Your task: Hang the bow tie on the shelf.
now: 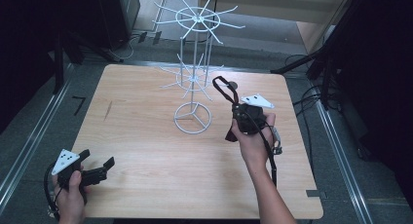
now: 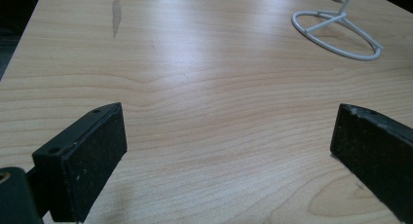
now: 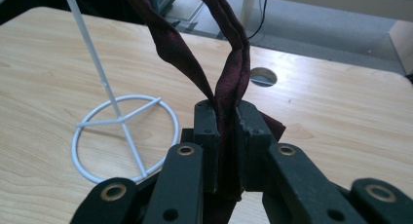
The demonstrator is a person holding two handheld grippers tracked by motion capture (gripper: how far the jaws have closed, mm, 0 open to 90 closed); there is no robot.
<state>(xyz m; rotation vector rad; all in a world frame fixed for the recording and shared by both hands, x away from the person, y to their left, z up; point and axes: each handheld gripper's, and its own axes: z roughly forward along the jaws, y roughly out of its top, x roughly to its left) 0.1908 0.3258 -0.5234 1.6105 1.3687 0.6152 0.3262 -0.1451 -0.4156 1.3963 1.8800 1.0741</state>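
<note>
Right tool (image 3: 225, 136) pinches dark red strap (image 3: 234, 73), loop rising upright.

- The white wire rack (image 1: 194, 73) stood at the middle back of the table (image 1: 146, 151), its ring base (image 3: 124, 136) just left of my right gripper (image 1: 238, 109), its prongs spreading out over the board.
- The dark red strap (image 3: 229, 83) pinched in that gripper looped upward close to the lower prongs.
- Ahead of my left gripper (image 1: 100, 166) I saw bare wood right up to the ring base, nothing between its wide-apart jaws.
- The front half of the table lay free.
</note>
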